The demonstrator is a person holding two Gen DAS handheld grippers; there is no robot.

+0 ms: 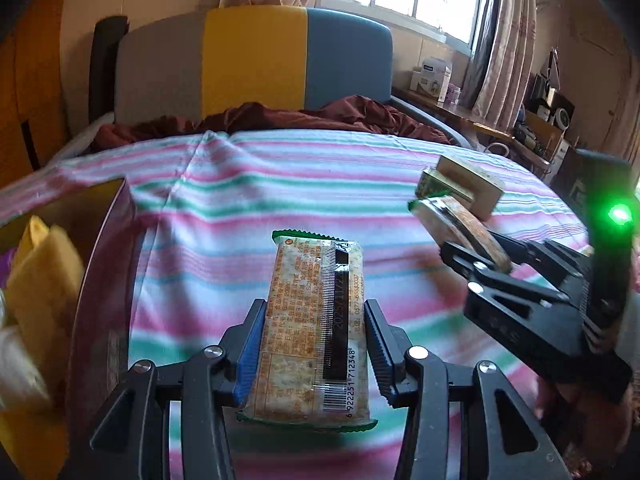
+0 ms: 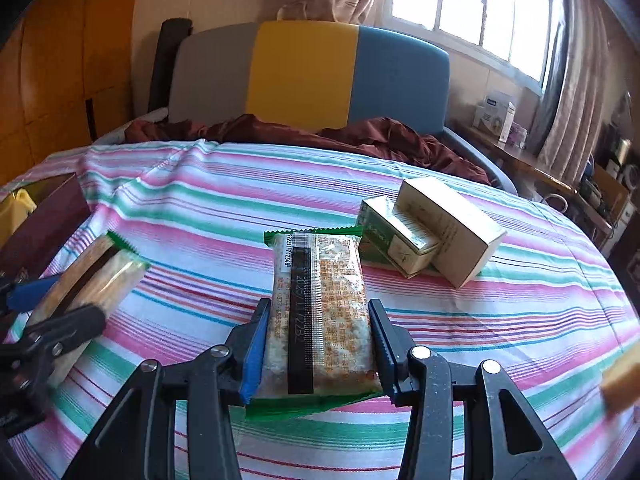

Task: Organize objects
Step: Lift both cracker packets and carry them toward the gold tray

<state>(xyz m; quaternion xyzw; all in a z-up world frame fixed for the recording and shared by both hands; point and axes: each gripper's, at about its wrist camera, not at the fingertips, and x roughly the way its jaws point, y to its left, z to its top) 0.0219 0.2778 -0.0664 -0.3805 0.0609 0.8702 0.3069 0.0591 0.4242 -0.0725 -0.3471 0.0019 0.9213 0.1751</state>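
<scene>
Both tools are clamped on cracker packets, your left tool (image 1: pixel 314 344) on one packet (image 1: pixel 316 320) at frame centre and your right tool (image 2: pixel 318 346) on another (image 2: pixel 320 316), so you look mid-carry and should next move toward the maroon box (image 1: pixel 100 280) at left.

Bed with striped sheet (image 2: pixel 460 344). Two small boxes (image 2: pixel 432 236) lie on it, ahead-right of right jaws, touching. Maroon blanket (image 2: pixel 360 136) beyond.
</scene>
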